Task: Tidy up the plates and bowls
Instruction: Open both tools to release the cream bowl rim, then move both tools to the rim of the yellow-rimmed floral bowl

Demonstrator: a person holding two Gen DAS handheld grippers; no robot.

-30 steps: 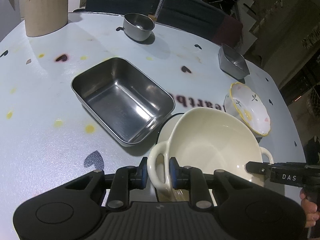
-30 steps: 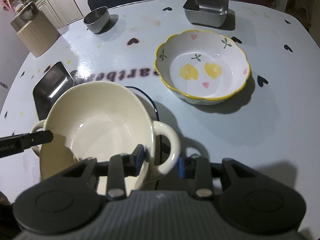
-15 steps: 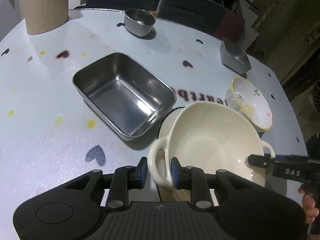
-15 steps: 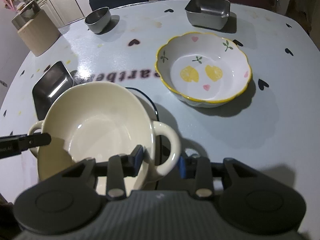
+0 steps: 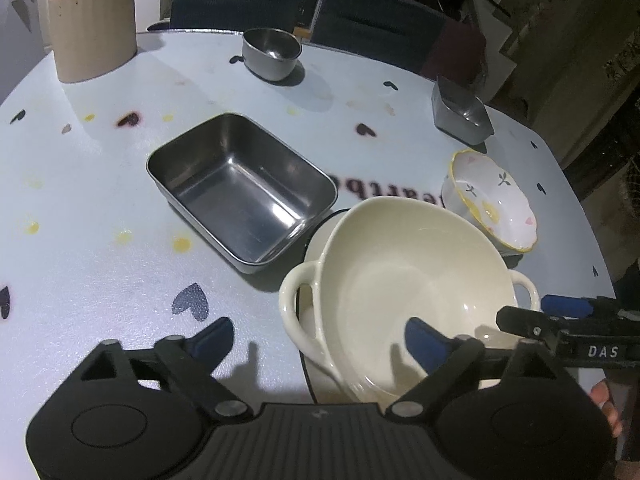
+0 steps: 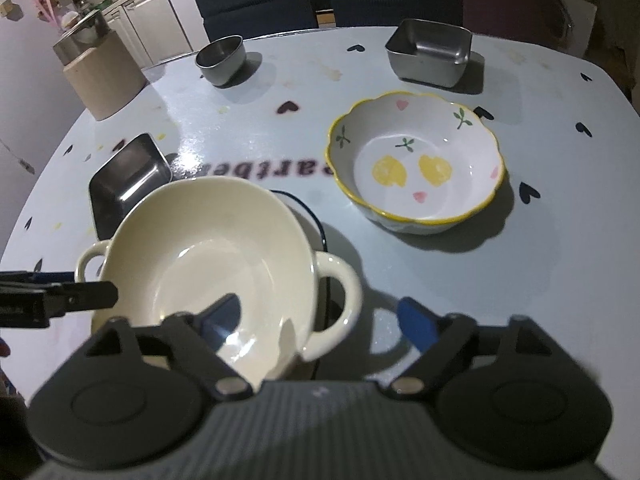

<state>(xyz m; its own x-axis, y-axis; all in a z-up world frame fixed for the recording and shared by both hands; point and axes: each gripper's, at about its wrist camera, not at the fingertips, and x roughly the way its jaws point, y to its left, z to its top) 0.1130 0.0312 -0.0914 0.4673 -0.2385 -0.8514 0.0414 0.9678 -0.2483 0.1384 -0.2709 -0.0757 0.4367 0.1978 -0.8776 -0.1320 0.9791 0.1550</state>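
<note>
Your left gripper (image 5: 318, 340) and right gripper (image 6: 320, 320) have just sprung wide, pads clear of the handles. The cream two-handled bowl (image 5: 416, 280), glossy and empty, sits on a dark-rimmed plate (image 6: 312, 216) on the table (image 5: 100, 200), beside the steel tray (image 5: 240, 184).

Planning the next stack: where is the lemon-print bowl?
Right wrist view: the lemon-print bowl sits right of the cream two-handled bowl, nearer than the square steel container.
</note>
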